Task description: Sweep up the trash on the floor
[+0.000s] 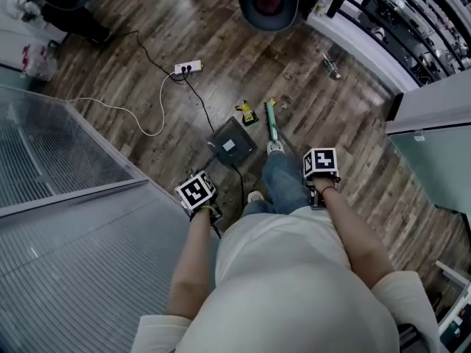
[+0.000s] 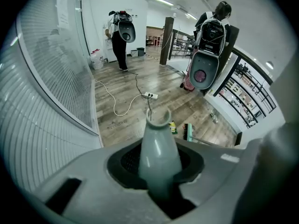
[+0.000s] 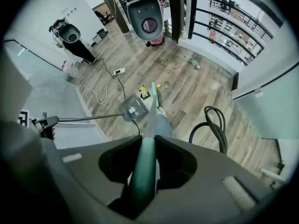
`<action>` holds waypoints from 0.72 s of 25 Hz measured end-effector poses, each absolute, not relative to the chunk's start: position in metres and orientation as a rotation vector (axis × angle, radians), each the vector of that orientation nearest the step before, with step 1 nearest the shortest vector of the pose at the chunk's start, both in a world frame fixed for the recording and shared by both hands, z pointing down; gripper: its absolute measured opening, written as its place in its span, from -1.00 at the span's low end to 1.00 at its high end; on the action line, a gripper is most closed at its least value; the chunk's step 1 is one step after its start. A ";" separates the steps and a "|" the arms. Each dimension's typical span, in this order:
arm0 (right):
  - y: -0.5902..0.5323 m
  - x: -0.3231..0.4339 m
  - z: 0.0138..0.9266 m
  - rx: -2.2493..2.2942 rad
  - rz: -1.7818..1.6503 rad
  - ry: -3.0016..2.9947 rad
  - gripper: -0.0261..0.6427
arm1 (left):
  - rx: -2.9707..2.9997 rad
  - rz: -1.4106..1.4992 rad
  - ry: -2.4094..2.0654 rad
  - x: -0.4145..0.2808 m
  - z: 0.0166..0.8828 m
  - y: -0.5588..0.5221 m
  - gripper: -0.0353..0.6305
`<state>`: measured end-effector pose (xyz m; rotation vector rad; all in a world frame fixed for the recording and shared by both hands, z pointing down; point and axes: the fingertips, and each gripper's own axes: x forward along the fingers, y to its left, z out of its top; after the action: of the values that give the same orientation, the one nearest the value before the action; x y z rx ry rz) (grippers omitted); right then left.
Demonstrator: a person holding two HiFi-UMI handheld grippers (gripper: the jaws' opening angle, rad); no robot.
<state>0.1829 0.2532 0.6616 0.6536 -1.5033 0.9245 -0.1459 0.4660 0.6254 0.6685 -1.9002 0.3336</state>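
Note:
My left gripper (image 1: 199, 197) is shut on the grey top of the dustpan handle (image 2: 158, 149). Its dark grey dustpan (image 1: 232, 143) rests on the wood floor just ahead of my feet. My right gripper (image 1: 321, 176) is shut on the green broom handle (image 3: 145, 164). The broom's head (image 1: 271, 120) touches the floor beyond the pan. A yellow piece of trash (image 1: 246, 112) lies just left of the broom head, with small scraps (image 1: 283, 107) to its right. The dustpan (image 3: 134, 108) and yellow trash (image 3: 144, 93) also show in the right gripper view.
A white power strip (image 1: 187, 68) with a white cord and a black cable lies beyond the dustpan. A bottle (image 1: 331, 66) lies near the white shelf base at right. A ribbed glass partition (image 1: 66, 168) runs along my left. Two people (image 2: 119, 34) stand further off.

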 end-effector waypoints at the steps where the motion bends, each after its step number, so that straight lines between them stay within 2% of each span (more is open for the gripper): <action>1: 0.246 0.179 0.663 0.646 0.916 -1.503 -0.63 | 0.660 0.326 -1.904 -0.148 0.626 0.464 -0.61; 18: 0.129 0.116 0.661 0.507 0.704 -1.515 -0.63 | 0.493 0.287 -1.906 -0.179 0.635 0.408 -0.61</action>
<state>0.1163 0.1290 0.6614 0.5072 -1.5149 0.7044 -0.1785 0.4079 0.6351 0.4931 -1.9059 0.2870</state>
